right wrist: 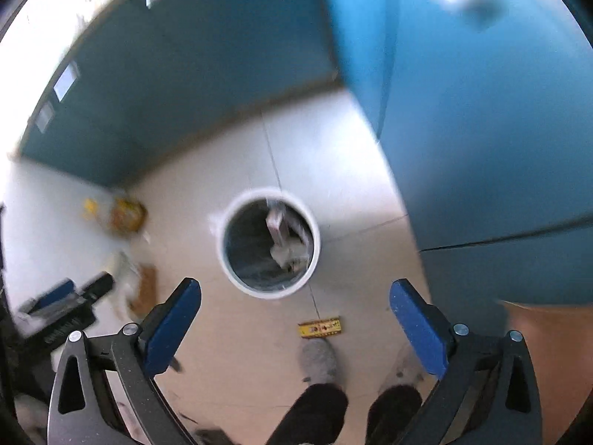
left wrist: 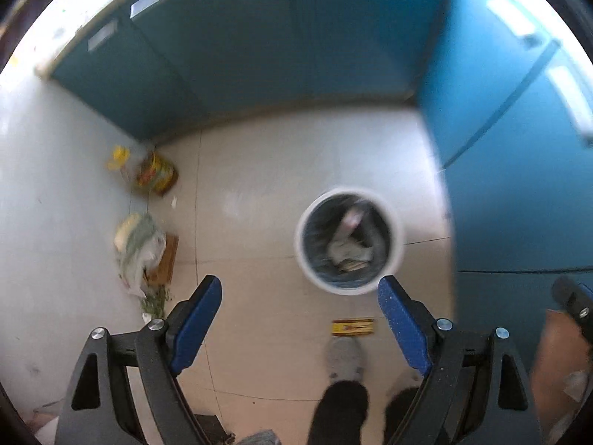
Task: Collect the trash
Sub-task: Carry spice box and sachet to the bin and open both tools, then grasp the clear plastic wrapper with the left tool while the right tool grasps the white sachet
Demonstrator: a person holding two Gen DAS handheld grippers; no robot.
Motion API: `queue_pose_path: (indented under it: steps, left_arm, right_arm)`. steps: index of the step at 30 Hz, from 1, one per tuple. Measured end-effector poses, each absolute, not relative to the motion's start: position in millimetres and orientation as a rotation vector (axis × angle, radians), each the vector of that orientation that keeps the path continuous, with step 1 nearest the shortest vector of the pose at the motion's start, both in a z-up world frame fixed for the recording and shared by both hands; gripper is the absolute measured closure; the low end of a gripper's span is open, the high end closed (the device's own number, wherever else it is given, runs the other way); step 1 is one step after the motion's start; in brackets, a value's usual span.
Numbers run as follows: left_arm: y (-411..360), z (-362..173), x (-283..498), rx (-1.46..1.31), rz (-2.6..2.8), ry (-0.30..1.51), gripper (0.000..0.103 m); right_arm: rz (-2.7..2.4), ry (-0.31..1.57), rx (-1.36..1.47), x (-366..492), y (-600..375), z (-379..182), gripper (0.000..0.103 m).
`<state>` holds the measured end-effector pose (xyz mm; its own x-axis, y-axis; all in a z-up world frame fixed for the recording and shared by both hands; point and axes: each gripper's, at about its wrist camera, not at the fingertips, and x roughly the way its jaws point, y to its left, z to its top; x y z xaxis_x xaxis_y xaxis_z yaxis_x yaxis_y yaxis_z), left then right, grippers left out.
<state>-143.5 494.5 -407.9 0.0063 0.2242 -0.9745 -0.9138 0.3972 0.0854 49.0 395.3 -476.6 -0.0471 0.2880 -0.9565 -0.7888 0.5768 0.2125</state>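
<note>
Item 1, left gripper (left wrist: 300,298): I hold it high over the floor (left wrist: 259,170), jaws spread wide, nothing between them.

Item 2, right gripper (right wrist: 295,302): same height, jaws spread wide, also carrying nothing.

Item 3, white bin (left wrist: 348,244): stands upright on the floor near the blue cabinets (left wrist: 259,44), already holding crumpled paper and a pale wrapper.

Item 4, yellow wrapper (left wrist: 353,327): lies flat on the floor between the bin and my grey shoe (left wrist: 344,358), just beside the toe. I judge it the nearest piece still to collect.

Item 5, clutter by the left wall: a white plastic bag (left wrist: 139,248) with greens spilling out, a brown board under it, and a yellow-labelled bottle (left wrist: 155,172) in the corner. Whether these count as trash I cannot tell.

Risks: the wrapper is thin and flat, so the jaws may scrape tile and slide it away rather than pinch it. Both views are blurred, so a descent may land off target or clip the bin rim.
</note>
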Motion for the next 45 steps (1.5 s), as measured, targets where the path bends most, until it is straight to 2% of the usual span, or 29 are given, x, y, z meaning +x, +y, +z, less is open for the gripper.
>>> queue_pose_path:
  steps: [3, 6, 9, 13, 17, 21, 25, 29, 31, 32, 33, 40, 42, 44, 45]
  left_arm:
    - [466.6, -330.2, -102.3, -0.692, 0.955, 1.193, 0.017]
    - [434.6, -272.5, -43.2, -0.617, 0.854, 1.166, 0.017]
    - [395.8, -234.2, 24.4, -0.532, 0.756, 1.145, 0.017]
    - [335.1, -208.3, 120.0, -0.473, 0.608, 1.137, 0.017]
    - [275.6, -213.3, 210.6, -0.458, 0.458, 1.184, 0.017]
    - [219.8, -228.6, 300.3, -0.462, 0.324, 1.252, 0.017]
    - [166.4, -239.4, 364.3, -0.348, 0.28, 1.287, 0.017]
    - [110.2, -251.6, 395.3, -0.162, 0.194, 1.309, 0.017]
    - [80.3, -266.1, 406.8, -0.098, 0.121, 1.337, 0.017]
    - [67.0, -273.6, 412.5, -0.085, 0.08, 1.358, 0.017]
    - [54.5, -281.3, 418.2, -0.076, 0.036, 1.382, 0.017]
    - [-17.8, -325.5, 442.7, 0.105, -0.128, 1.483, 0.019]
    - [-21.3, -321.8, 444.2, 0.108, -0.136, 1.449, 0.025]
    - [-20.7, -318.6, 449.0, 0.095, -0.122, 1.438, 0.044]
    - [-17.9, -314.2, 450.7, 0.087, -0.112, 1.425, 0.074]
  right_arm:
    - [0.853, 1.305, -0.322, 91.4, 336.3, -369.1, 0.0]
    - [0.747, 1.277, -0.177, 145.0, 267.0, -297.9, 0.0]
    - [0.599, 1.247, -0.042, 208.5, 185.9, -251.3, 0.0]
    - [0.385, 1.196, 0.12, 293.1, 74.5, -220.5, 0.0]
    - [0.195, 1.165, 0.255, 365.7, -36.0, -216.5, 0.0]
    - [0.081, 1.187, 0.384, 416.3, -116.9, -237.8, 0.0]
    - [0.027, 1.179, 0.463, 442.2, -159.6, -264.7, 0.0]
    - [-0.028, 1.182, 0.439, 475.8, -184.9, -283.9, 0.001]
    - [-0.039, 1.203, 0.409, 491.5, -189.3, -296.3, 0.009]
    - [-0.041, 1.214, 0.404, 498.0, -191.2, -301.7, 0.022]
    - [-0.047, 1.226, 0.414, 504.0, -196.4, -306.4, 0.026]
    - [-0.046, 1.209, 0.443, 504.0, -231.1, -295.1, 0.026]
    - [-0.039, 1.215, 0.424, 502.3, -236.9, -293.4, 0.026]
    - [-0.033, 1.218, 0.417, 500.8, -242.6, -294.1, 0.026]
    - [-0.031, 1.22, 0.422, 500.0, -244.9, -295.3, 0.026]
